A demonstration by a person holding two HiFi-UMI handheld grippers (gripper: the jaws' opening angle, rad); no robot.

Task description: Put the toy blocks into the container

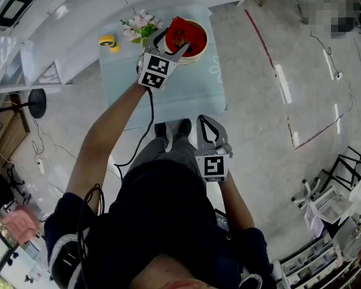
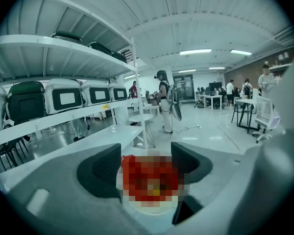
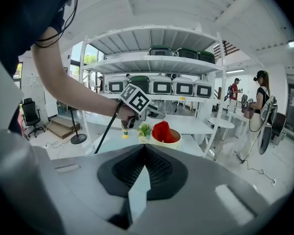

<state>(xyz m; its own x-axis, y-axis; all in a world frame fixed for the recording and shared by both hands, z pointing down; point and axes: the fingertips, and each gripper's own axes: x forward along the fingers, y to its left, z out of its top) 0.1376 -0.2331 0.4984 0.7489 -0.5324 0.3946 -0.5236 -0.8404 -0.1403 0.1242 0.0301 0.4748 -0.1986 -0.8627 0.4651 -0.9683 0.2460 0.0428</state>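
Note:
A cream round container (image 1: 200, 48) stands at the far side of the pale table (image 1: 168, 98), heaped with red toy pieces (image 1: 186, 34). My left gripper (image 1: 173, 42) hovers just over the container's near-left rim. In the left gripper view its jaws (image 2: 149, 163) stand apart, and the red heap (image 2: 149, 177) and the container's rim (image 2: 152, 210) show between and below them; a mosaic patch hides the detail. No pad presses on anything. My right gripper (image 1: 208, 136) hangs near my body, off the table, its jaws (image 3: 145, 148) closed together and empty. The right gripper view shows the container (image 3: 172, 140) ahead.
A small pot of flowers (image 1: 141, 26) and a yellow roll (image 1: 107, 41) sit on the table left of the container. White shelving (image 1: 48, 17) runs along the left. A black stand base (image 1: 36, 104) is on the floor. People stand far off in the room (image 2: 164, 102).

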